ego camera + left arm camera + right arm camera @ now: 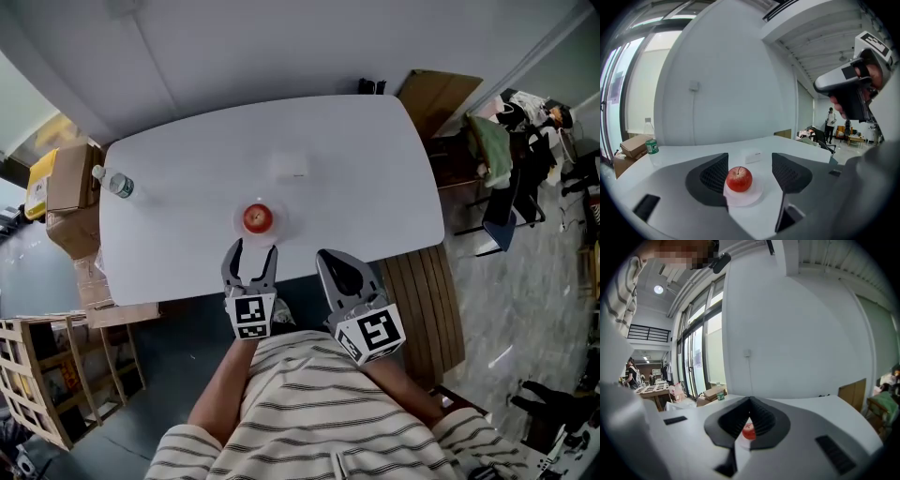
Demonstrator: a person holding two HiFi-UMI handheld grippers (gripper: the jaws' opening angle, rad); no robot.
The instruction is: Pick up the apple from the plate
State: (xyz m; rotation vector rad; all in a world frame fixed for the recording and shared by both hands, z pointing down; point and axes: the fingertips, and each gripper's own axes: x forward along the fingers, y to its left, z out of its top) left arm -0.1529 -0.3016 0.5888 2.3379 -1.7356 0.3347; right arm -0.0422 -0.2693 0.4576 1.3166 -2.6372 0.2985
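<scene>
A red apple (258, 218) sits on a small white plate (240, 225) near the front of the white table (375, 178). My left gripper (253, 251) is open just short of the plate, at the table's front edge, pointing at the apple. In the left gripper view the apple (739, 179) shows on its plate (752, 196) between the spread pads (715, 174), untouched. My right gripper (330, 257) is shut and holds nothing, to the right of the left one. Through the slit under its closed tips (750, 401) the apple (748, 431) shows far off.
A small white box (289, 167) lies behind the plate. A water bottle (116, 183) stands at the table's left edge, with cardboard boxes (70, 178) beside it. A wooden seat (422, 291) is at the right, a wooden rack (37, 366) at the lower left.
</scene>
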